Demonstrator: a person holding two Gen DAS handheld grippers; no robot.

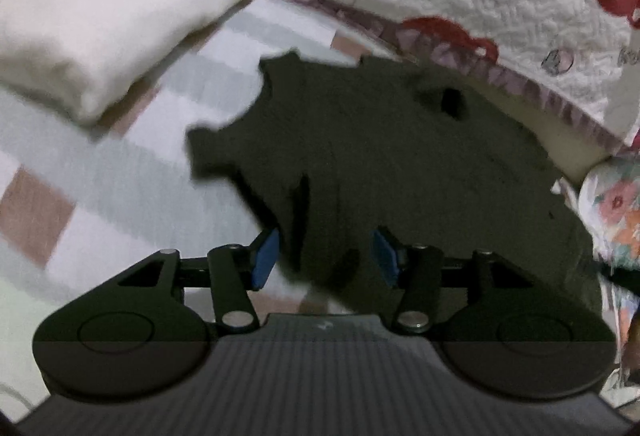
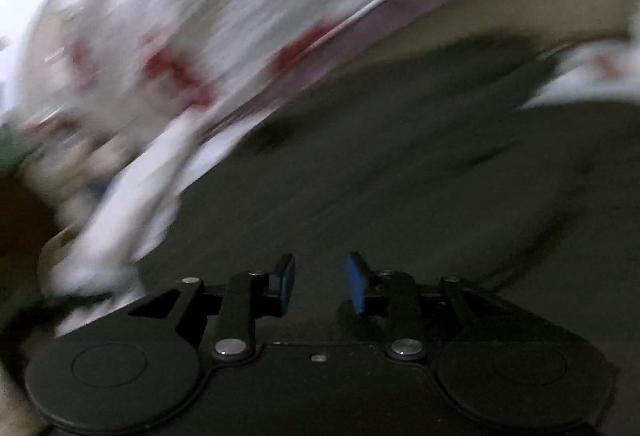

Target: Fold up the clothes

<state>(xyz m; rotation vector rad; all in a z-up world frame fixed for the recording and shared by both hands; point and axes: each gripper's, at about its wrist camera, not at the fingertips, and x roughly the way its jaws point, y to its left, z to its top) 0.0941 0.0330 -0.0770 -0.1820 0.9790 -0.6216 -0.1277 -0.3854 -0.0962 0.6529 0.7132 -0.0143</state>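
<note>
**Ana:** Tools first: the left tool [image 1: 325,256] sat with its blue pads spread, a fold of the dark garment [image 1: 384,155] standing in the gap, though neither pad looked pressed against it. I couldn't swear to contact on the far pad.

**Ben:** And the right tool [image 2: 320,286] was spread too, nothing between the pads, hovering low over that same dark cloth [image 2: 400,175].

**Ana:** Where did the garment lie?

**Ben:** Spread on the bed, over the checked sheet [image 1: 120,171], with the bear-print quilt [image 1: 480,3] along its far edge and a white pillow [image 1: 120,7] off to the left. Its outline was ragged on the left side, so I judged it not lying as a tidy fold, though how far along things were I couldn't say.

**Ana:** Handling?

**Ben:** Soft, limp, light, I'd guess. It would sag and drag, so an edge or corner was the place to pinch, not the middle.

**Ana:** Views differed, mind. The left wrist view showed the garment's outline, a small dark hole or pucker in it, and a floral cloth [image 1: 616,211] at the right.

**Ben:** Right wrist view was heavily smeared: quilt [image 2: 180,35] above, dark cloth filling the rest, no edge sharp enough to pick.
</note>
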